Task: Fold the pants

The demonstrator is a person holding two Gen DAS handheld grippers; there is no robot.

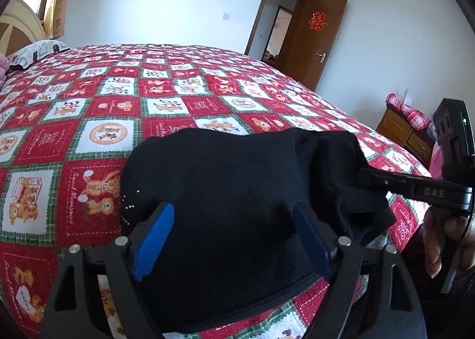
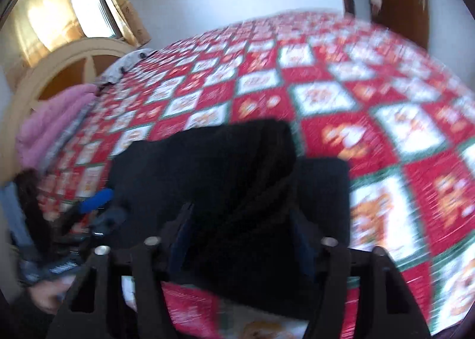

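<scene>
The black pants [image 1: 237, 190] lie bunched in a folded heap on the red patchwork bedspread [image 1: 124, 107] near its front edge. My left gripper [image 1: 234, 220] is open, its blue pads [image 1: 154, 244] wide apart over the near part of the pants. My right gripper [image 1: 365, 176] reaches in from the right, its fingers at the pants' right edge. In the blurred right wrist view the right gripper [image 2: 240, 220] stands open over the pants [image 2: 225, 167], and the left gripper's blue pad [image 2: 95, 202] shows at the left.
A pillow [image 1: 35, 51] and headboard [image 1: 17, 24] are at the far left. A pink blanket [image 2: 50, 128] lies by the headboard. An open wooden door [image 1: 314, 36] and a wooden dresser [image 1: 403, 128] stand at the right.
</scene>
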